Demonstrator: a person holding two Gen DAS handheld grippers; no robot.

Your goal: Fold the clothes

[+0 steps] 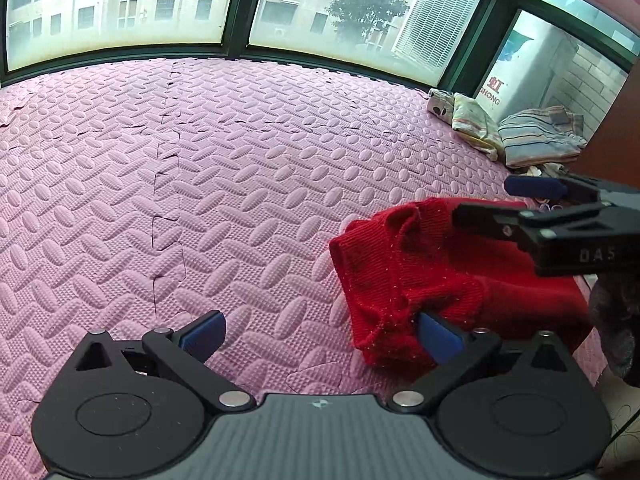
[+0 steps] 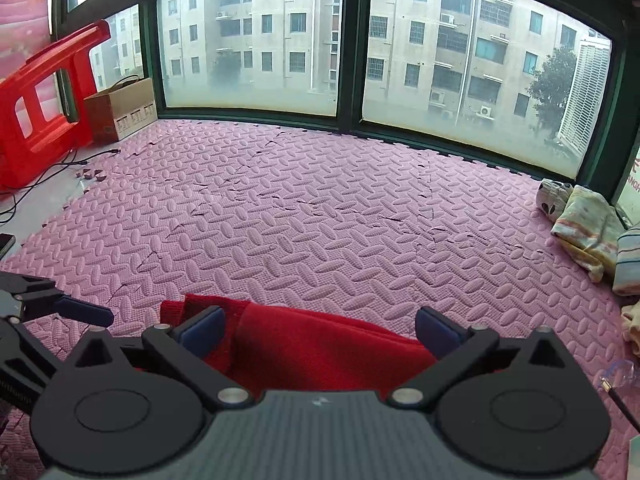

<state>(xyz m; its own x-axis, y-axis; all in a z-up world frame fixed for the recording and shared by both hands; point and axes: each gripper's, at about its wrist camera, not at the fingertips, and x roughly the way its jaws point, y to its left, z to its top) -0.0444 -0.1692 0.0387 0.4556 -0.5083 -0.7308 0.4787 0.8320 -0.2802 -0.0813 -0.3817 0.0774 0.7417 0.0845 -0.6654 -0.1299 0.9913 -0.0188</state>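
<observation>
A red sweater (image 1: 420,276) lies bunched on the pink foam mat (image 1: 200,184), both grippers spread wide and gripping nothing. The left gripper (image 1: 320,334) has one blue pad at the sweater's near edge; the right gripper (image 2: 318,330) hovers over its folded bulk. The loose, fuzzy knit could snag on a pad or slump out of shape if pinched through one layer only. Beyond the sweater, folded striped clothes (image 1: 540,136) sit by the window.

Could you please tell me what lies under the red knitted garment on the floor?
The red knitted garment lies bunched on the pink foam mat, which shows all around it. Whether anything else sits beneath it cannot be seen, since the fabric covers that patch.
</observation>
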